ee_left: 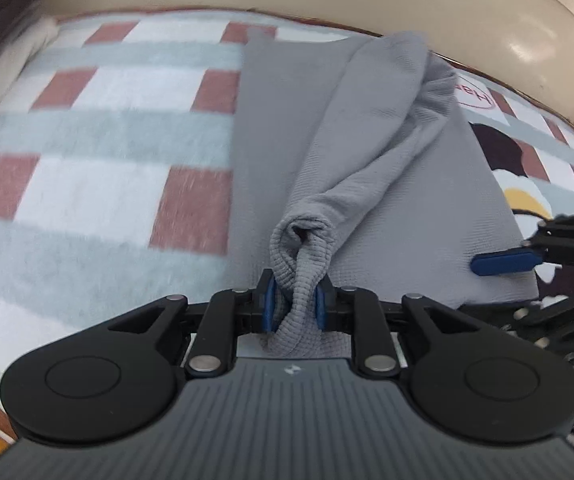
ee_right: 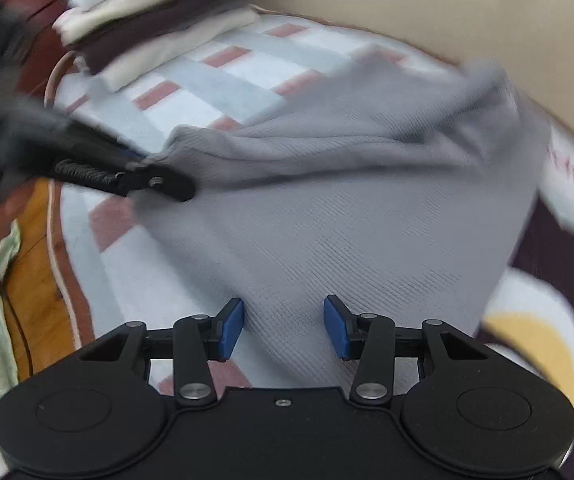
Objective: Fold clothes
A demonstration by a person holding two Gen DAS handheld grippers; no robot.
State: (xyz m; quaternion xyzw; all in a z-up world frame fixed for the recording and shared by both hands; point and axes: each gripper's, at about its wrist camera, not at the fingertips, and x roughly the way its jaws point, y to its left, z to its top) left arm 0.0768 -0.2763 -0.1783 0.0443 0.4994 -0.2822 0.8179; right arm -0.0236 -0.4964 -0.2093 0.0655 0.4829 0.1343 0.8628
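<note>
Left gripper (ee_left: 295, 304) pinches the bunched cuff of a sleeve (ee_left: 367, 132); blue pads (ee_left: 267, 306) press both sides. Grey garment (ee_right: 327, 220) lies flat on checked blanket (ee_left: 99, 128), sleeve draped diagonally over its body. Right gripper (ee_right: 283, 326) hovers above the near hem, jaws apart, nothing between them. Judgement: carry cuff across so the sleeve lands straight within the body outline; right could pin fabric to prevent dragging

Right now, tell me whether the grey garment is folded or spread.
Partly folded: grey garment lies flat, one bunched sleeve pinched by the left gripper fingers.
</note>
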